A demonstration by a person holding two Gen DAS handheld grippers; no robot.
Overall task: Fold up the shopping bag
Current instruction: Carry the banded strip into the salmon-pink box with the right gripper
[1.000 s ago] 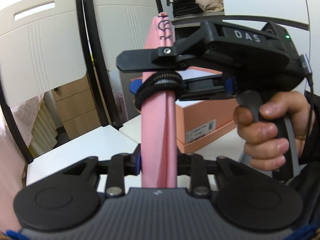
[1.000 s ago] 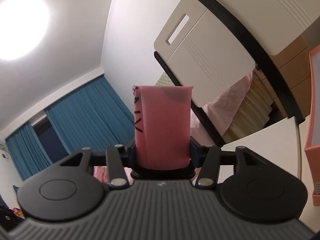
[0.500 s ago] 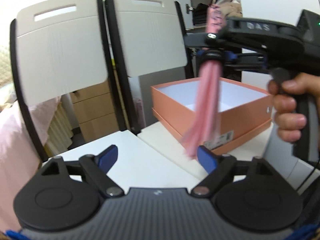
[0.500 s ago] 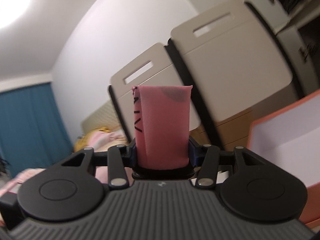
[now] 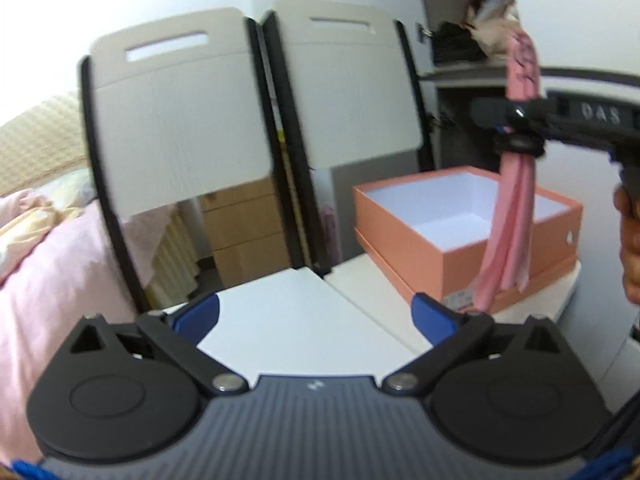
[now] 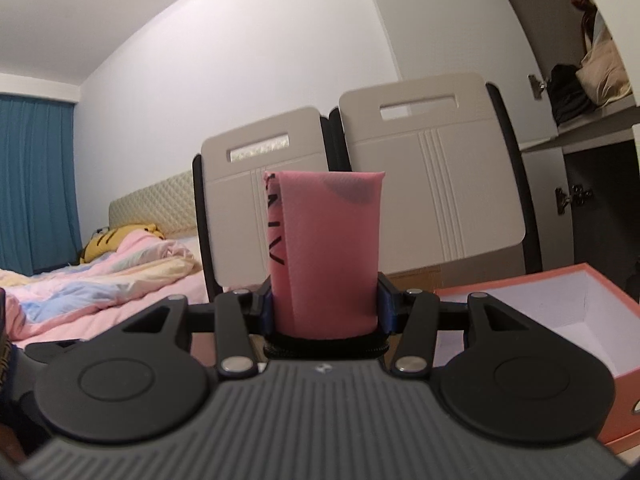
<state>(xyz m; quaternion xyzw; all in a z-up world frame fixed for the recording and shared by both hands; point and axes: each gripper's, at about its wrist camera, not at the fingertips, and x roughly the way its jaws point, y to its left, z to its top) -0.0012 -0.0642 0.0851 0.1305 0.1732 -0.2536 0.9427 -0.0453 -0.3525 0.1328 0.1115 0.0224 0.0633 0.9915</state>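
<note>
The pink shopping bag (image 6: 326,252) is folded into a narrow strip with black print, bound by a black elastic band (image 6: 324,346). My right gripper (image 6: 325,308) is shut on the bag and holds it upright. In the left wrist view the bag (image 5: 512,208) hangs from the right gripper (image 5: 516,130) over the orange box, its loose end dangling down. My left gripper (image 5: 316,314) is open and empty, low over the white table, well left of the bag.
An open orange box (image 5: 464,216) with a white inside sits on its lid on the white table (image 5: 296,320); it also shows in the right wrist view (image 6: 560,320). Two beige chair backs (image 5: 256,108) stand behind the table. A bed with pink bedding (image 6: 96,276) lies to the left.
My left gripper let go of the bag, opened and drew back to the left. The right gripper carried the bag to the right, over the orange box, and tilted level.
</note>
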